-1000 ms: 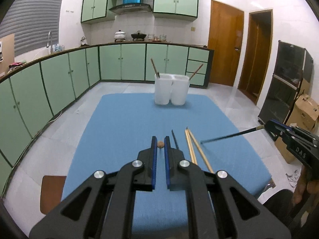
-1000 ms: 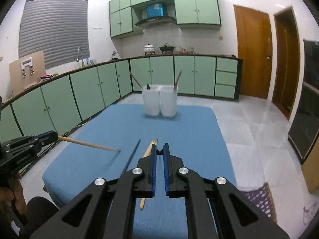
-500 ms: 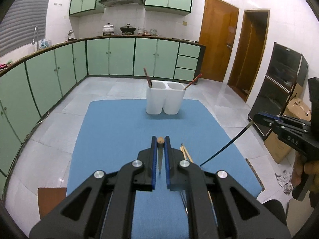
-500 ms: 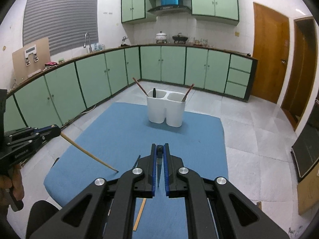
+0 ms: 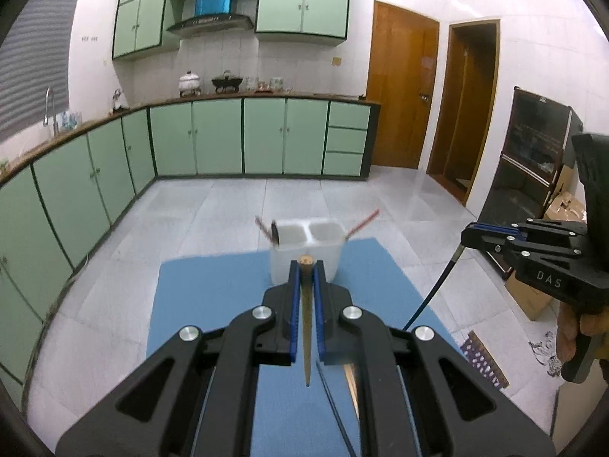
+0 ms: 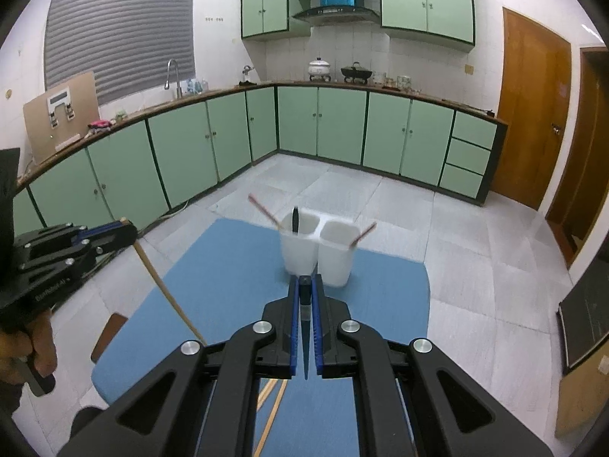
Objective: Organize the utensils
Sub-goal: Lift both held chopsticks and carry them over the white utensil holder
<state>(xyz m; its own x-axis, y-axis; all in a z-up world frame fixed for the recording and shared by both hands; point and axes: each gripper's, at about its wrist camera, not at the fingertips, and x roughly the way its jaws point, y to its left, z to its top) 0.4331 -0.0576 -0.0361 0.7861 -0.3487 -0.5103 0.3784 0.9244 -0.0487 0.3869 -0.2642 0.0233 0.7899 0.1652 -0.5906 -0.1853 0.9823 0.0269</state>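
My left gripper [image 5: 305, 266] is shut on a light wooden chopstick [image 5: 306, 327] that hangs down between the fingers. My right gripper [image 6: 304, 282] is shut on a black chopstick [image 6: 304, 327], also pointing down. Both are raised above the blue mat [image 5: 213, 289]. A white two-compartment holder [image 5: 306, 243] stands at the mat's far end; it also shows in the right wrist view [image 6: 318, 251]. It holds a black utensil and two reddish chopsticks. The right gripper appears in the left wrist view [image 5: 491, 236], the left gripper in the right wrist view [image 6: 95, 236].
More wooden chopsticks [image 6: 272, 415] and a black one [image 5: 335, 407] lie on the mat near its front edge. Green kitchen cabinets [image 6: 323, 122] line the back and left walls. A brown stool [image 6: 108, 333] stands at the mat's left.
Both grippers have risen from the mat and moved toward the holder, each carrying its chopstick, which has swung from level to hanging tip-down.
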